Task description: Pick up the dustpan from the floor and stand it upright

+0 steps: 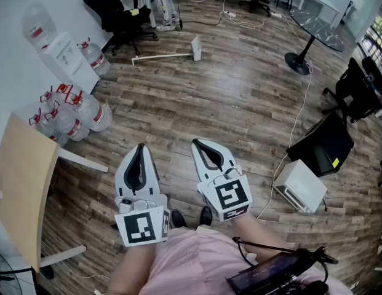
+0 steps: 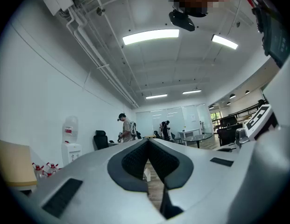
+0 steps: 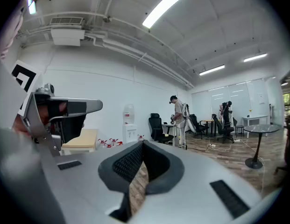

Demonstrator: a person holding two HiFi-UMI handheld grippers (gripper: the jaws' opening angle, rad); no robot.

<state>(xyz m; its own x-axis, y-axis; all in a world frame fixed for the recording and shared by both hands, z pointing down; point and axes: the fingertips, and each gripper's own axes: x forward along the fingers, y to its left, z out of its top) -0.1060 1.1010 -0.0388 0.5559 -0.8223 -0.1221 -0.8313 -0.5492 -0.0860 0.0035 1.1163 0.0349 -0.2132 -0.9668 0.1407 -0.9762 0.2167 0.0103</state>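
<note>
The dustpan is white, with a long pale handle, and lies flat on the wood floor far ahead in the head view. Both grippers are held close to the person's body, well short of it. My left gripper is shut, its black pads meeting with nothing between them; the left gripper view shows its tips closed. My right gripper is shut and empty too, tips together in the right gripper view. Both point toward the dustpan.
A water cooler and several water bottles line the left wall. A wooden tabletop is at my left. A white box, a black case and a floor cable are to the right. Office chairs stand behind.
</note>
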